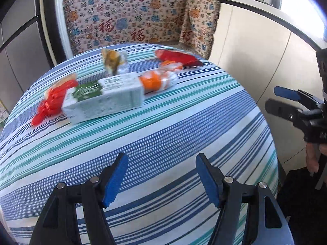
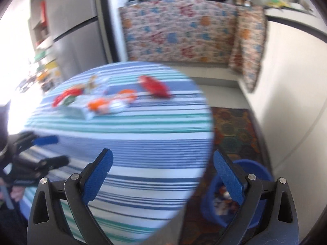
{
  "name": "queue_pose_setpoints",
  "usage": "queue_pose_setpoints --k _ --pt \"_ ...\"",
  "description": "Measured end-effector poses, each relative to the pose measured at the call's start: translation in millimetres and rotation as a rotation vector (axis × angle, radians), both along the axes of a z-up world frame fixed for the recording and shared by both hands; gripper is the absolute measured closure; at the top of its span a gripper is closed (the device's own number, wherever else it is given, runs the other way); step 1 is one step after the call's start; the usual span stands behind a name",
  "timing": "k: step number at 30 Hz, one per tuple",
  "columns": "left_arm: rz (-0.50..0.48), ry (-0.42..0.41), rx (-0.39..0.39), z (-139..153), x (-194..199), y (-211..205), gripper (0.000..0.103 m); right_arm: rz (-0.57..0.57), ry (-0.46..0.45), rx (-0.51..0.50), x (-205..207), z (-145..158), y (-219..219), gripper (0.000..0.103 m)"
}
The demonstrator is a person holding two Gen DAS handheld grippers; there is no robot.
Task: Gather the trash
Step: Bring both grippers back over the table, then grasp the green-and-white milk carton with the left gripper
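Round surface (image 1: 163, 134) under a blue, teal and white striped cloth, a patterned fabric-draped cabinet (image 1: 130, 18) behind it, pale cupboards alongside. Well ahead of the left gripper (image 1: 161, 179), fingers wide and empty, lies the trash: a white-and-green carton (image 1: 108, 98), crumpled red wrapper (image 1: 53, 102), orange-and-clear wrapper (image 1: 159, 79), red packet (image 1: 177, 58). The right gripper (image 2: 163, 179), fingers wide and empty, hangs over the surface's edge, a blue bin (image 2: 255, 185) below its right finger.
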State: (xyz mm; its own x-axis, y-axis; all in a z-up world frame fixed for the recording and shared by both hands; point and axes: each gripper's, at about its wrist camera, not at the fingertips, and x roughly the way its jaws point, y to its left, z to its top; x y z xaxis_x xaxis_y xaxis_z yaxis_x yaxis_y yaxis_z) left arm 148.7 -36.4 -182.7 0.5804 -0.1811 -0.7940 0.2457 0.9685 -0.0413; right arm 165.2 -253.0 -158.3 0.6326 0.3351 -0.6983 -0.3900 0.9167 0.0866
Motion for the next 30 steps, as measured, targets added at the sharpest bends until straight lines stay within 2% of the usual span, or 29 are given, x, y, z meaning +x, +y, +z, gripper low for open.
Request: queue_pose_setpoints --k 4,8,10,11,12,14,18,20,24,30 --pt "0.053 0.029 0.01 -6 1 46 0.033 -0.001 0.073 -0.043 11 -24 56 0.004" --pt "0.067 0.015 0.016 -9 2 73 0.033 -0.036 0.157 -0.02 34 -47 83 0.004" --pt "0.029 0.014 0.041 -9 7 76 0.032 -0.044 0.139 -0.065 39 -52 96 0.002" --pt "0.003 0.012 0.061 -10 10 74 0.028 -0.04 0.135 -0.086 40 -54 100 0.002" --pt "-0.03 0.013 0.069 -11 14 75 0.019 -0.037 0.132 -0.108 40 -55 104 0.0" --pt "-0.092 0.018 0.067 -12 25 82 0.014 -0.032 0.131 -0.111 39 -55 106 0.0" --pt "-0.214 0.003 0.065 -11 60 99 0.012 -0.029 0.125 -0.111 35 -56 103 0.0" --pt "-0.238 -0.005 0.062 -11 77 107 0.009 -0.031 0.124 -0.114 34 -55 101 0.0" --pt "-0.237 0.015 0.06 -11 110 115 0.008 -0.029 0.118 -0.113 33 -55 99 0.0" --pt "-0.355 0.012 0.063 -12 129 101 0.007 -0.03 0.119 -0.117 35 -55 99 0.0"
